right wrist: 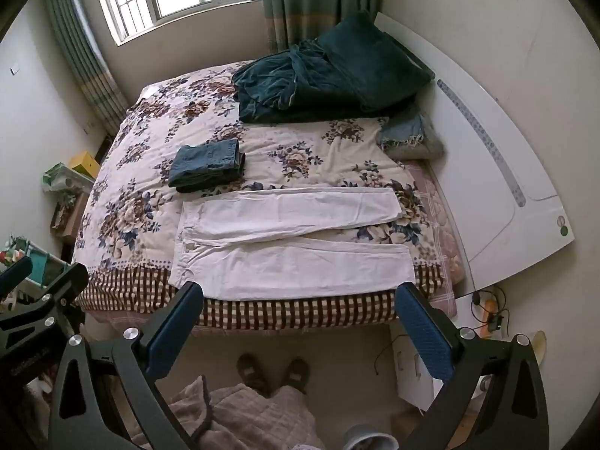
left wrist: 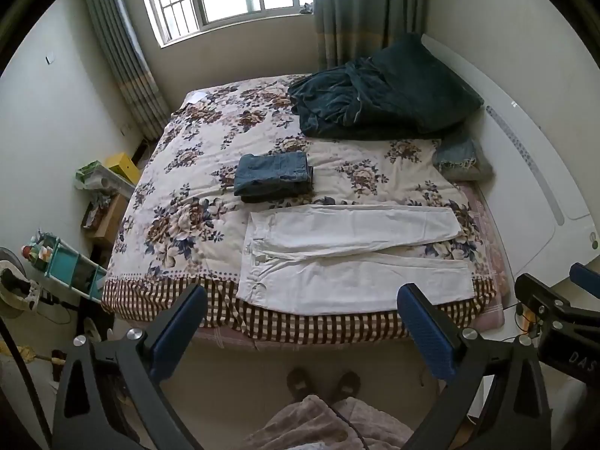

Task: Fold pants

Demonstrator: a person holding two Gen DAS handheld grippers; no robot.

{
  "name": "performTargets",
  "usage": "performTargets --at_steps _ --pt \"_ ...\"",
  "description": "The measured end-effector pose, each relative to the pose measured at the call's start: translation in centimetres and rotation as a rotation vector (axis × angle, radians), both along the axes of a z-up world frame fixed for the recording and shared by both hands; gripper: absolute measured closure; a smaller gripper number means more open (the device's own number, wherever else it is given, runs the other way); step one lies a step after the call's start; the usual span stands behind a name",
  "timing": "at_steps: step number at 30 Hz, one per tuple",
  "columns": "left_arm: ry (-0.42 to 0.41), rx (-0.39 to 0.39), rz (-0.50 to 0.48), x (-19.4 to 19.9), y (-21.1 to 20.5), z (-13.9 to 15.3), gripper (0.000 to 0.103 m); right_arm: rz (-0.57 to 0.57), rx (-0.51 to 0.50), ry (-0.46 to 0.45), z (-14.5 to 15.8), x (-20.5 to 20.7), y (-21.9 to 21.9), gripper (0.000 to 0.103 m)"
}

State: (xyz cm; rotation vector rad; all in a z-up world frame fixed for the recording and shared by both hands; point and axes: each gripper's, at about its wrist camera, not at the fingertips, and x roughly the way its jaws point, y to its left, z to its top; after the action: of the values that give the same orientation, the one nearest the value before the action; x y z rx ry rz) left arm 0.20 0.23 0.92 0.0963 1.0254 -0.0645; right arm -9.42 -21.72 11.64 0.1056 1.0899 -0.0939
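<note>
White pants [left wrist: 348,258] [right wrist: 292,240] lie spread flat near the front edge of the bed [left wrist: 180,296] [right wrist: 123,285], waist to the left, both legs running right with a narrow gap between them. My left gripper [left wrist: 303,300] hangs open in the air before the bed edge, nothing between its blue pads. My right gripper [right wrist: 300,296] is likewise open and empty, off the cloth. In the left wrist view the right gripper's body shows at the far right [left wrist: 555,311]; in the right wrist view the left one shows at the far left [right wrist: 37,300].
Folded blue jeans [left wrist: 273,176] [right wrist: 206,167] sit just behind the pants. A dark green blanket [left wrist: 382,93] [right wrist: 326,75] is heaped at the head end beside a white headboard [left wrist: 525,172]. A person's feet [left wrist: 322,378] stand on the floor before the bed. Shelves and boxes [left wrist: 71,262] crowd the left.
</note>
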Motion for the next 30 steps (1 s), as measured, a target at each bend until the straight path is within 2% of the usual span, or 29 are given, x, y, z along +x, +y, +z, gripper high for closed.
performTargets --at_steps 30 --pt "-0.014 0.01 0.001 1.5 -0.7 1.7 0.0 0.001 0.014 -0.003 0.2 -0.2 -0.1 0.0"
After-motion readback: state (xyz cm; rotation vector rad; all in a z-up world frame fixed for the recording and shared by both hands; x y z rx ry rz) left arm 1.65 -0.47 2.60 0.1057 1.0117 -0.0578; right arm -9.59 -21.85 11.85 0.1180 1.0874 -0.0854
